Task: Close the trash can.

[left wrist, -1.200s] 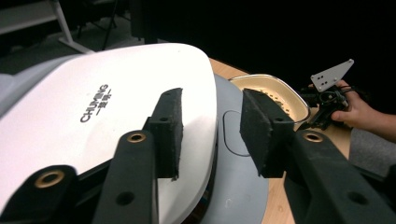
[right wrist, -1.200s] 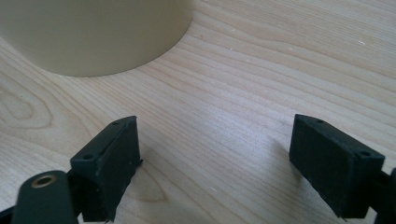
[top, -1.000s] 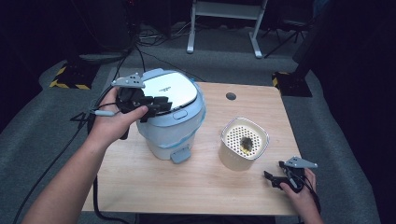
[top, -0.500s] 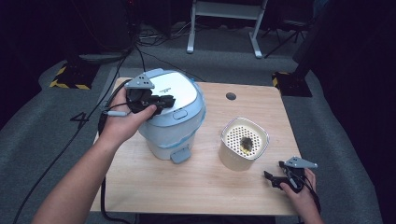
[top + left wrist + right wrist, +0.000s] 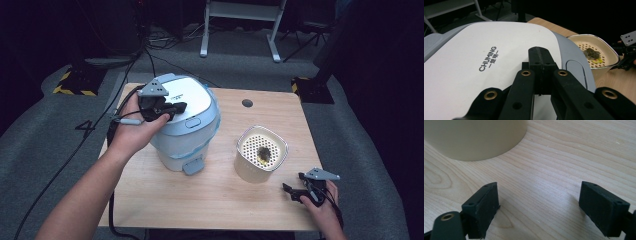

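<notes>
A pale blue and white cooker (image 5: 176,147) stands on the left half of the wooden table (image 5: 220,200), its white lid (image 5: 486,50) down. My left gripper (image 5: 179,106) lies over the lid's left side, pointing toward the latch button (image 5: 193,122). Its jaws have just closed and now meet with nothing between them (image 5: 540,53). A cream perforated basket (image 5: 247,167) with a dark lump of food (image 5: 262,154) stands to the cooker's right. My right gripper (image 5: 294,192) rests open on the table near the front right corner, its jaws (image 5: 539,205) wide apart around bare wood just short of the basket (image 5: 474,140).
A round dark grommet (image 5: 247,103) sits in the tabletop at the back. A black cable (image 5: 112,220) hangs off the table's left front. Metal stand legs (image 5: 240,30) and floor cables lie beyond the table. The basket (image 5: 599,42) and right gripper (image 5: 627,58) appear past the lid.
My left hand has shifted right and inward over the cooker's lid, and its jaws have come together. The right hand and the basket have not moved.
</notes>
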A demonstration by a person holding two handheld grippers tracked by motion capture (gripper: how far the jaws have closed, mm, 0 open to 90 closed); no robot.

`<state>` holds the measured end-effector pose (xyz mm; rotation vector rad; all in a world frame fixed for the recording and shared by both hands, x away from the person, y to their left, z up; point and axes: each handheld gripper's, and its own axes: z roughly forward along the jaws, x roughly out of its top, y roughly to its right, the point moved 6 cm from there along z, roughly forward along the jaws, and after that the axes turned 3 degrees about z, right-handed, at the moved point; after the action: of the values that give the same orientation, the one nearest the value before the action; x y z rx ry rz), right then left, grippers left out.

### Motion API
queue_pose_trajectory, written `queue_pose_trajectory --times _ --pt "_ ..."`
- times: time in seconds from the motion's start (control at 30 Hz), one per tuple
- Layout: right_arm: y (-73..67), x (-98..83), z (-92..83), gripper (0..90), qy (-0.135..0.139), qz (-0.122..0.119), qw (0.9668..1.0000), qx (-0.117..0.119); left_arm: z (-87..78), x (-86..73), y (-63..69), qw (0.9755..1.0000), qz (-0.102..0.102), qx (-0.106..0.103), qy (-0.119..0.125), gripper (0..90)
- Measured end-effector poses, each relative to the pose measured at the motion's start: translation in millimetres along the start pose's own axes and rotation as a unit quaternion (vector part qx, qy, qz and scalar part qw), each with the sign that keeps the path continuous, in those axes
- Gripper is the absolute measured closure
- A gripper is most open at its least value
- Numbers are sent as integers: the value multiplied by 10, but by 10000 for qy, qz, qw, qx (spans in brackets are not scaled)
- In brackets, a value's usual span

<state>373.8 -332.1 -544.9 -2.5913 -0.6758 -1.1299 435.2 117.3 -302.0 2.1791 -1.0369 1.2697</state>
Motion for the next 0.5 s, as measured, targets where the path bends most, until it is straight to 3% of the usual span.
queue_pose_trajectory --times 0.33,0.5 --pt "-2 -1 0 162 -5 5 10000 2 33 -11 8 9997 160 84 -141 900" --pt "-3 -1 -1 161 -7 0 10000 6 47 -4 1 9999 94 52 -81 900"
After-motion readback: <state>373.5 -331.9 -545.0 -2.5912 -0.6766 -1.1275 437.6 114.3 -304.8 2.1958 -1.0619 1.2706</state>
